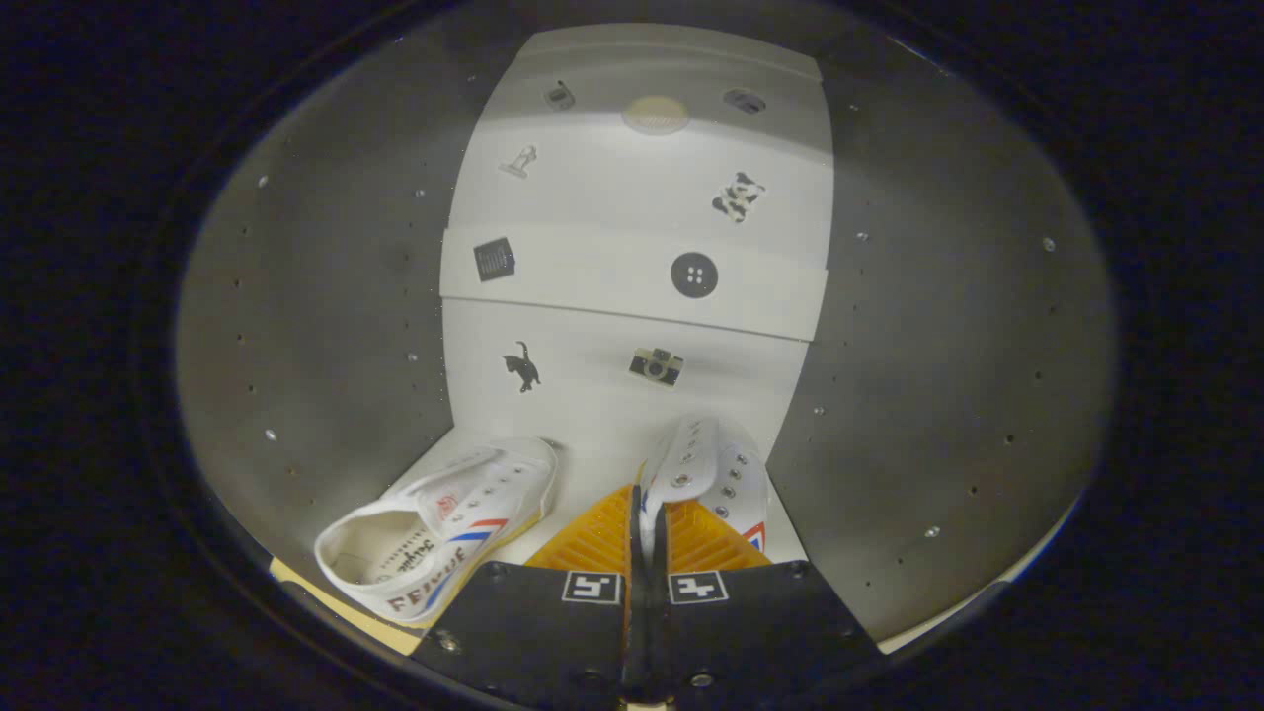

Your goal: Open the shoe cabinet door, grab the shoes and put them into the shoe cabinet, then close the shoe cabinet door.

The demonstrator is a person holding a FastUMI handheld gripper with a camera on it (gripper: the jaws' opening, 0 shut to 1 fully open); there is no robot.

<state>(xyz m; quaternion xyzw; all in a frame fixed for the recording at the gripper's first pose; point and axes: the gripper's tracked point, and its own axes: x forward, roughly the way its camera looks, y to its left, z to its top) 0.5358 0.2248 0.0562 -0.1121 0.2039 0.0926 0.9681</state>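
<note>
Claw (649, 513) pinching canvas shoe (703, 474) — apparently upright.

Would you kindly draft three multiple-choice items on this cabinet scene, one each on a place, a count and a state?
1. Where does the loose shoe lie?
A. On the cabinet floor, beside the gripper
B. On the upper shelf
C. Outside the cabinet

2. How many shoes show?
A. One
B. Two
C. Three

3. What are the jaws doing?
A. Standing wide open
B. Shut on nothing
C. Shut on the held shoe

Answers:
1. A, since it rests on its side on the white bottom panel, below the shelf with stickers.
2. B, since one shoe lies on the floor and one sits in the jaws.
3. C, since both jaws press a thin white edge of that shoe between them.
</note>
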